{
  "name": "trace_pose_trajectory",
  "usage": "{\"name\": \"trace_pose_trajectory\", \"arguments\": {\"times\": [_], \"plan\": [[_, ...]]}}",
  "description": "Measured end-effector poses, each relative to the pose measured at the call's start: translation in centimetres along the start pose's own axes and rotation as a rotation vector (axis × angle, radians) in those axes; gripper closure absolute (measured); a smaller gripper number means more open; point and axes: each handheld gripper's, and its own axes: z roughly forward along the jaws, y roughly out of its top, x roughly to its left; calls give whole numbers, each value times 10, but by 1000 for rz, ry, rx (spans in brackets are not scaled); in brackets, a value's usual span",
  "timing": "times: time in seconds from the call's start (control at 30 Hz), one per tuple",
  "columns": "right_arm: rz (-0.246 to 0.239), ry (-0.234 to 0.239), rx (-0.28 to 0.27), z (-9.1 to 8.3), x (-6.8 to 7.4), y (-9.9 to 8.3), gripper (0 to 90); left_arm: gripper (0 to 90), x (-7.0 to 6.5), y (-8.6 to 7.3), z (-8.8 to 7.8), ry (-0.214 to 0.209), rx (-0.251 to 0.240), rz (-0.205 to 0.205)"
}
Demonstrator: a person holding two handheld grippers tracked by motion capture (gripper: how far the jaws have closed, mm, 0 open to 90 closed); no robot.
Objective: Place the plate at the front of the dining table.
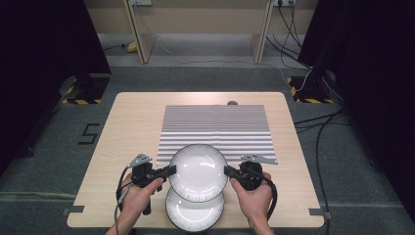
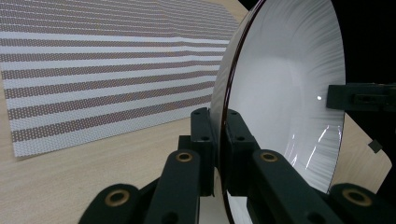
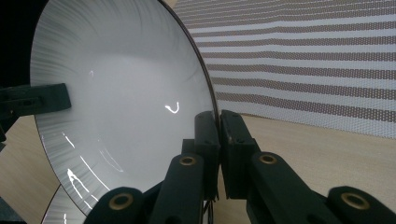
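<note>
The left gripper sits at the lower left of the high view, and its two black jaws are squeezed tight on the left edge of the top plate. In the left gripper view, the left gripper has the thin rim of the top plate pinched between its pads at the bottom middle of the frame. The right gripper is at the lower right of the high view, and its jaws are clamped on the right edge of the same plate. In the right gripper view, the right gripper bites the rim of the top plate, which takes up the left half of the frame.

A second plate lies just below the top plate in the high view, near the bottom edge of the table. The top plate covers part of it.

A striped mat lies flat in the middle of the table, above the plates. The top plate overlaps its lower edge.
</note>
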Motion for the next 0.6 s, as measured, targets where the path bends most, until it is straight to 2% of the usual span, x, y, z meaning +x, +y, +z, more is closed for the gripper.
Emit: {"name": "trace_pose_trajectory", "arguments": {"times": [0.6], "plan": [[0, -16, -13, -1, -4, 7, 865, 846, -2, 6, 6, -1, -17, -1]]}}
